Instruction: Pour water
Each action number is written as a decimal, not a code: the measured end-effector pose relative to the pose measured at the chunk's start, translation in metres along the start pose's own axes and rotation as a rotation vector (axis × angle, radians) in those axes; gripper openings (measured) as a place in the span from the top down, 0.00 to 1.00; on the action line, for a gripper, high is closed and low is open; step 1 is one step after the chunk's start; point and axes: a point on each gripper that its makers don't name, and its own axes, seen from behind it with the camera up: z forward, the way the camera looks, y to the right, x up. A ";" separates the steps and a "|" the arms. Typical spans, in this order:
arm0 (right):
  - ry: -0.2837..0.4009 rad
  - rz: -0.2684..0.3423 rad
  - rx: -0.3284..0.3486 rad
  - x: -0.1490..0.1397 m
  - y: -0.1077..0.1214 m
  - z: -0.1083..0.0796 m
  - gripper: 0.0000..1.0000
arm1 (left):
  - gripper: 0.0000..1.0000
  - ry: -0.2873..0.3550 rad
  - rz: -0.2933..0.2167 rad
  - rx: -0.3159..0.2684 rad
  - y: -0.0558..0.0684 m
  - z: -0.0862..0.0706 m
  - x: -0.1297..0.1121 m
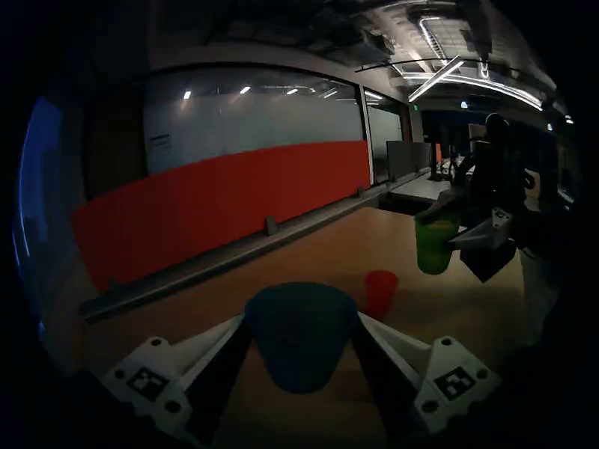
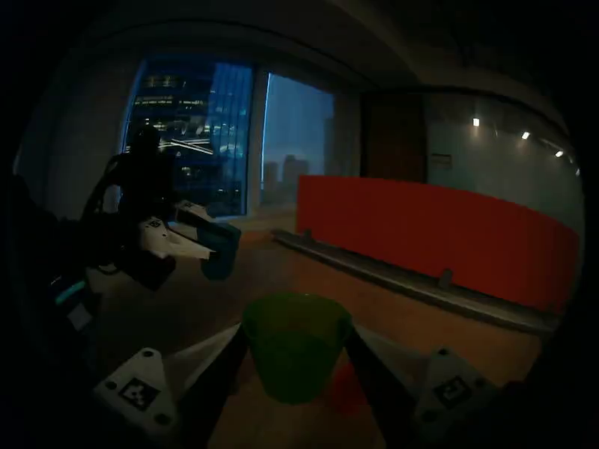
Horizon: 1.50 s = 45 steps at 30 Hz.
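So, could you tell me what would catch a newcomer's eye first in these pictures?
The long orange-red wall panel glows behind the wooden table in a dim room. The left gripper holds a blue plastic cup and the right gripper a green plastic cup, both above the table; a small red cup stands on it.

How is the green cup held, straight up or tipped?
Upright: the green cup sits between the fingers of the right gripper, rim level and on top. Whether it holds water, cannot tell.
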 end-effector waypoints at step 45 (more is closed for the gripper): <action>-0.352 -0.039 0.050 -0.128 0.023 0.001 0.00 | 0.13 -0.366 0.060 -0.125 0.015 0.064 -0.135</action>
